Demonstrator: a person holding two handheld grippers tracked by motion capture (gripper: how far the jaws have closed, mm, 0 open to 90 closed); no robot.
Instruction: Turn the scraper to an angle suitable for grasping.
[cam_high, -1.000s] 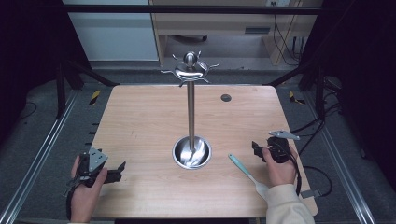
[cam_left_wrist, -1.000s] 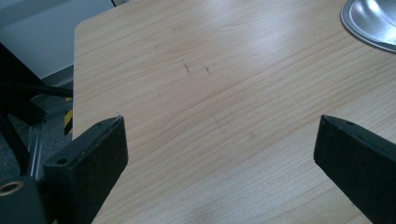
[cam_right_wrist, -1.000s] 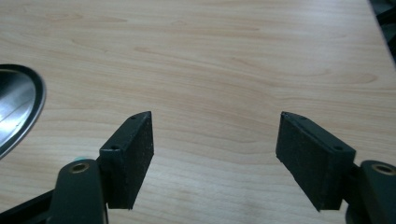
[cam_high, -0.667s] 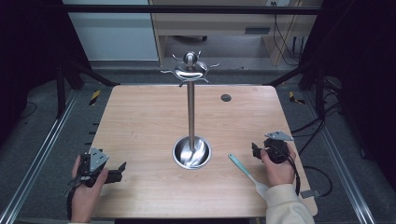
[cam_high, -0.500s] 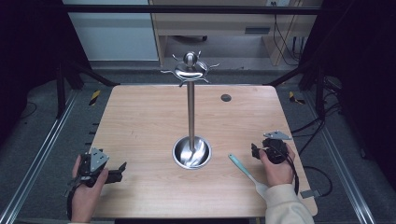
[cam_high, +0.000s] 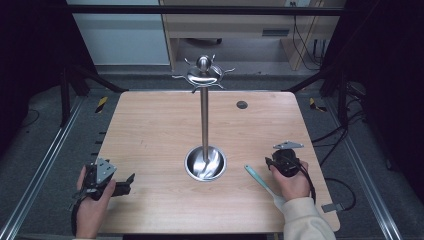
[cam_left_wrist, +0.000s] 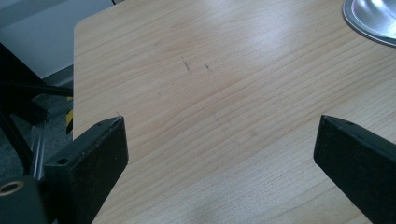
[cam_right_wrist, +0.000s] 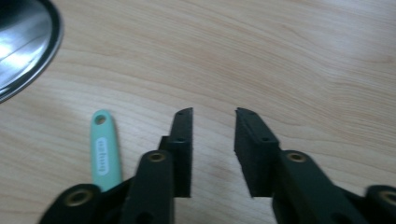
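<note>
I see the table (cam_high: 150, 135) first, a pale wood top with rounded corners, ringed by dark floor and metal rails. Most of its surface is bare, so I have open room across the far half and the left side. A small dark disc (cam_high: 242, 104) sits near the far edge, right of centre.

The stand (cam_high: 204, 120) rises at the middle: a round steel base (cam_high: 205, 164), a thin upright pole, and a hooked crown (cam_high: 203, 74) at the top. The base's rim shows at the upper right of the left gripper view (cam_left_wrist: 369, 18) and at the upper left of the right gripper view (cam_right_wrist: 28, 51).

My left gripper (cam_high: 127, 182) lies low at the near left corner, close to the table's left edge, pointing right toward the base. In its own view its jaws stand wide apart with bare wood between them, nothing held.

My right gripper (cam_high: 270, 162) sits near the right edge, right of the base. Its jaws are narrowly parted in its own view, empty, just above the wood.

A mint-green handle (cam_high: 257, 177) lies flat between the base and my right hand (cam_high: 290, 182), running toward the near edge. In the right gripper view the handle (cam_right_wrist: 105, 149) is just left of the jaws, apart from the base, with a hanging hole at its tip. It carries a white label, but the writing is too blurred to read.
</note>
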